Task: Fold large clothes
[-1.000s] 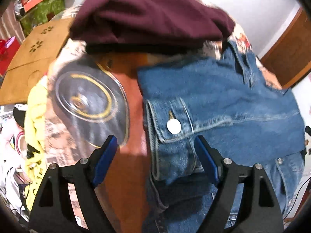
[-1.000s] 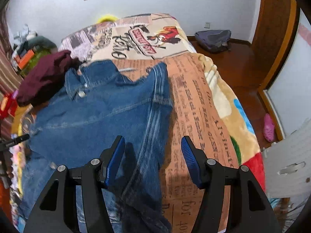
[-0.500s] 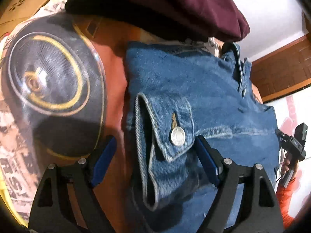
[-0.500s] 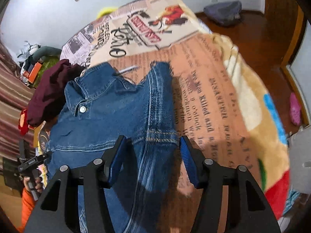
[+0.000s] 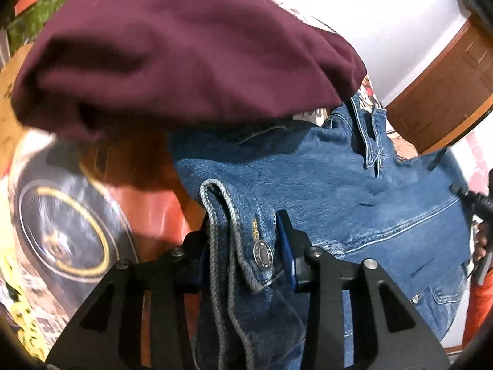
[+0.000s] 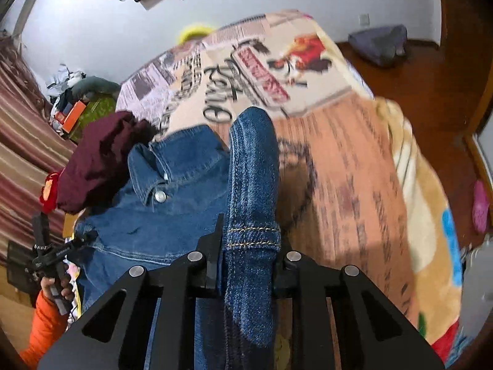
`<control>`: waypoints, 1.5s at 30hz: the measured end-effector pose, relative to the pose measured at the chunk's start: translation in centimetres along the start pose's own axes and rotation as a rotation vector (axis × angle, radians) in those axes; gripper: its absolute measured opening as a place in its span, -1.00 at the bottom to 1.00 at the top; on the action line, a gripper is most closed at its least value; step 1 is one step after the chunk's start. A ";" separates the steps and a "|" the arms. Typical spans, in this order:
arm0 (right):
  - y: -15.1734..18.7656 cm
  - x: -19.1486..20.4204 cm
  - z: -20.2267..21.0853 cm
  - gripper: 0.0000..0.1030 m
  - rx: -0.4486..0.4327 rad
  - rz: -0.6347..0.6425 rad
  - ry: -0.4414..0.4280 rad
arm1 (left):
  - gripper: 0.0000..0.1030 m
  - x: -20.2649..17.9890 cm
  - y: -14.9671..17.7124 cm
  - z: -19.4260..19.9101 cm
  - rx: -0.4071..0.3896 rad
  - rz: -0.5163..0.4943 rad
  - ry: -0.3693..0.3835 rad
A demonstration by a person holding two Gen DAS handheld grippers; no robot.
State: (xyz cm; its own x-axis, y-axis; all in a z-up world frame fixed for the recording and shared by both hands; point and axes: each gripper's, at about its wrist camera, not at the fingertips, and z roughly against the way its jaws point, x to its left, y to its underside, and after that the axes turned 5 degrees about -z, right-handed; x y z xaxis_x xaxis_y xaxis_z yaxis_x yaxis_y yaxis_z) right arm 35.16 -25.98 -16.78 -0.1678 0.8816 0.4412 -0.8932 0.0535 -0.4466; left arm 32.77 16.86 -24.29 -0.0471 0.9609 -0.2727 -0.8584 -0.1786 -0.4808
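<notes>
The printed bedspread [image 6: 354, 160] carries the whole job, and the denim jacket [image 6: 185, 191] lies spread across it, collar toward the far end. The step in hand looks like the gather for a sleeve fold — both sides have been picked up. The left gripper [image 5: 246, 256] is clamped on the buttoned cuff [image 5: 243, 240]; the right gripper [image 6: 248, 259] is pinched on the other sleeve [image 6: 252, 166] at its cuff seam. The next move likely calls for carrying both sleeves inward over the jacket's body together, laying them flat without dragging it. The maroon garment [image 5: 185, 49] crowds the collar end — it touches or overlaps the denim there and could snag the fold.
</notes>
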 end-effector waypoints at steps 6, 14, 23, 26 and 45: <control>1.0 -0.9 -3.3 -0.55 0.054 0.020 0.150 | -0.08 -0.4 0.4 -1.9 0.028 0.019 -0.076; 2.5 -1.2 -0.9 -0.43 0.023 0.013 0.193 | -0.02 -1.1 0.9 0.0 0.021 -0.016 -0.155; 4.9 1.2 4.3 -0.15 -0.022 0.115 0.230 | -0.03 -3.4 1.2 6.2 -0.081 -0.130 -0.230; 5.8 1.8 5.9 0.03 -0.054 0.134 0.241 | 0.07 -4.6 1.7 7.4 -0.097 -0.151 -0.234; 14.2 2.5 7.8 0.04 -0.020 0.273 0.253 | 0.20 -4.1 10.8 7.9 0.086 -0.151 -0.150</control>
State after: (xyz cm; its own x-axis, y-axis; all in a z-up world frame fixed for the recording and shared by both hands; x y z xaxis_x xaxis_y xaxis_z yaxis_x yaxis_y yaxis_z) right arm 18.77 -26.71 -15.95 -0.2883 0.9524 0.0987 -0.8210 -0.1928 -0.5374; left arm 19.64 12.70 -21.82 0.0152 0.9972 -0.0733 -0.9015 -0.0181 -0.4324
